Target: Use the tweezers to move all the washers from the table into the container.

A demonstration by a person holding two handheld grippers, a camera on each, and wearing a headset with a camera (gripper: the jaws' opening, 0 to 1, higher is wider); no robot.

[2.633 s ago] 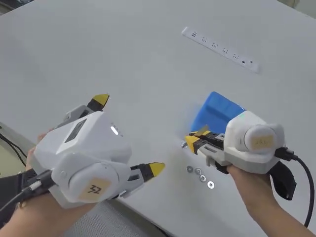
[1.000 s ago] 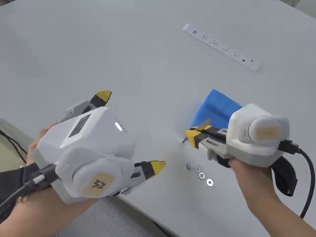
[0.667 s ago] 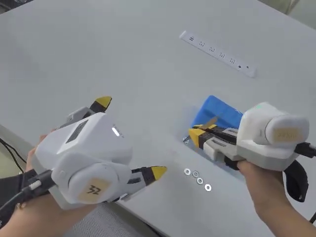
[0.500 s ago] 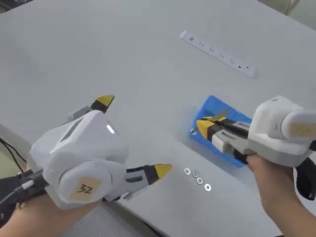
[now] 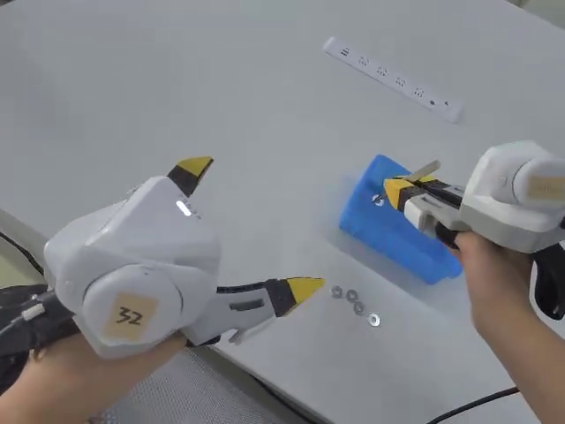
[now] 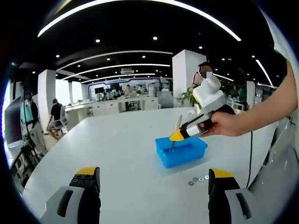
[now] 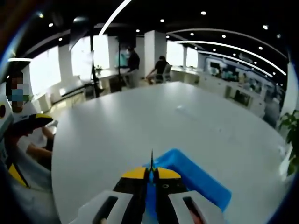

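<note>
Right gripper (image 5: 397, 190) jaws clenched on slim metal tweezers (image 5: 424, 169), tips held over open blue rectangular plastic container (image 5: 388, 231). Left gripper (image 5: 249, 227) jaws spread, nothing held. Four small silver ring washers (image 5: 351, 298) seen lying on grey worktop (image 5: 221, 97), near container. Risks: washer flicked off worktop if pinched askew (tip load too small to tell); container nudged by low approach.

- Left gripper (image 5: 249, 228): at near left, jaws spread wide, nothing between them.
- Left hand (image 5: 84, 389): holds the gripper body from below and behind.
- Right gripper (image 5: 395, 189): at right, pointing left, jaws closed together, pinching tweezers (image 5: 424, 169).
- Right hand (image 5: 493, 281): wrapped under the gripper body, forearm running to the lower right.
</note>
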